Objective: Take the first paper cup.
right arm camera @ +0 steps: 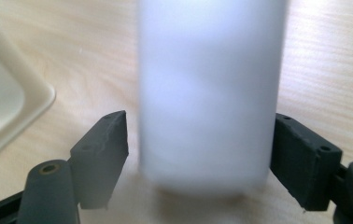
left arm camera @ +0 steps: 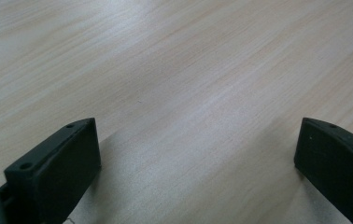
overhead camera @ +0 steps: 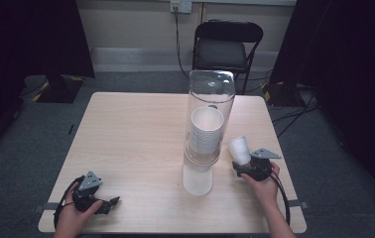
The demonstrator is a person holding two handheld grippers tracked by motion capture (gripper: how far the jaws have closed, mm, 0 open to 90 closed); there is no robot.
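Note:
A tall clear tube dispenser (overhead camera: 209, 106) stands mid-table on a white base (overhead camera: 198, 181), with a stack of white paper cups (overhead camera: 206, 130) inside it. To its right, a single white cup (overhead camera: 239, 148) sits between the jaws of my right gripper (overhead camera: 247, 166). In the right gripper view this cup (right arm camera: 209, 98) is blurred; one jaw touches it and the other stands a narrow gap off, so the gripper (right arm camera: 200, 149) is open around it. My left gripper (overhead camera: 107, 203) rests at the table's front left, open (left arm camera: 198, 154), with only bare wood between its jaws.
The dispenser's cream base corner (right arm camera: 11, 105) lies just left of the right gripper. A black folding chair (overhead camera: 225, 44) stands beyond the far table edge. Bare wooden table (overhead camera: 136, 134) spreads across the left half.

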